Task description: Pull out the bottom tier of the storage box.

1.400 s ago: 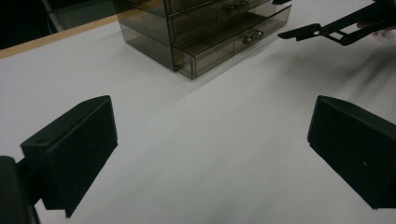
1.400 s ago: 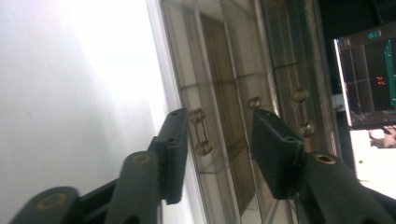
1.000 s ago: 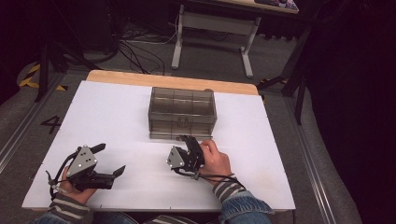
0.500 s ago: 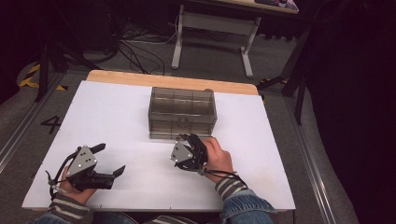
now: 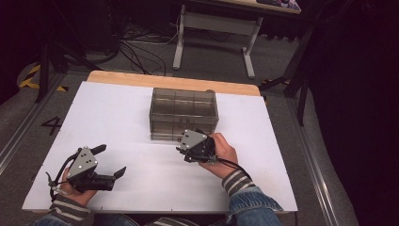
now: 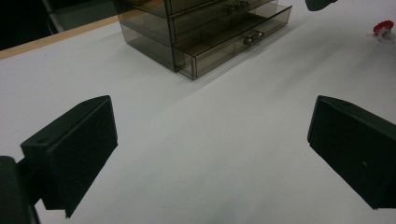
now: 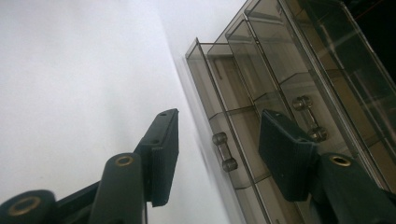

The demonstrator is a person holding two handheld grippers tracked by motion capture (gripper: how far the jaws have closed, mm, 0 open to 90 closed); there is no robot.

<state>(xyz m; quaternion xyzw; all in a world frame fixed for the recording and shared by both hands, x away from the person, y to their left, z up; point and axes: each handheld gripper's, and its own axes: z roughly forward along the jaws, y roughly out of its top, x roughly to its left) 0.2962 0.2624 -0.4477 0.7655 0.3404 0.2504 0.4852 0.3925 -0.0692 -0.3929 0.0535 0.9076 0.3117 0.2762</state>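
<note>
On the white table point(image 5: 117, 117), the smoked drawer unit point(image 5: 183, 113) stands mid-table, just before it the right gripper point(image 7: 217, 154), jaws half apart and empty, is best lined up around the lowest drawer's handle point(image 7: 224, 151), while the left gripper point(image 5: 109, 162) is held wide apart nearer the person

In the high view the right gripper point(image 5: 194, 143) covers part of the drawer box point(image 5: 183, 113) front, hiding its handles. In the left gripper view, a small red-topped thing point(image 6: 384, 29), perhaps a cap, is cut off at the edge.
</note>
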